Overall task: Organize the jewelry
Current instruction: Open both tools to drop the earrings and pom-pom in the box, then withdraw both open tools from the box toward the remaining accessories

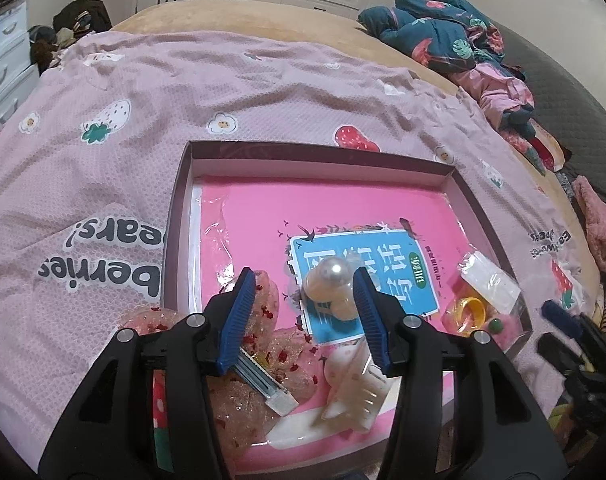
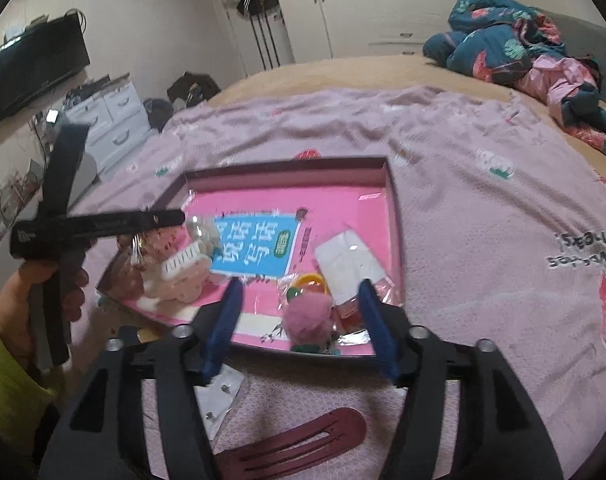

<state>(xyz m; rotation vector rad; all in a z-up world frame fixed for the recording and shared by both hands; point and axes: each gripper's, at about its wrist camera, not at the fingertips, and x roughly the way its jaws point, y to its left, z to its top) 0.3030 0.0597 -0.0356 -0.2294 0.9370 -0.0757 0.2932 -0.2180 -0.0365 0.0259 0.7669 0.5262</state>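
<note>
Left gripper (image 1: 303,312) hangs over the lower centre of its frame, jaws spread wide and gripping nothing. Sitting right in the gap between those blue pads is the pearl piece (image 1: 330,285) in its clear wrapper, resting on the pink book inside the shallow box (image 1: 175,236). It looks just ahead of the fingertips and a touch toward the right-hand pad, so a short push forward and down should bracket it. Whether the pads touch the wrapper already, I can't tell.

Lower in that frame, the cream claw clip (image 1: 355,388) lies below and behind the pearls, its teeth pointing toward the bottom edge. The glittery pink bow clip (image 1: 263,360) lies at lower left, its metal bar slanting from upper left to lower right under the left pad.

Over to the right gripper (image 2: 299,320): also wide open and carrying nothing, hovering at the near edge of the box. The pink pom-pom piece (image 2: 308,316) lies between its pads, with the yellow ring (image 2: 311,280) just beyond it. A maroon snap clip (image 2: 299,444) lies outside the box at the bottom of the frame, long axis running left to right, beneath the gripper body.

My read: each tool has its own target lined up, and the left one is the nearer to closing on the pearls.
</note>
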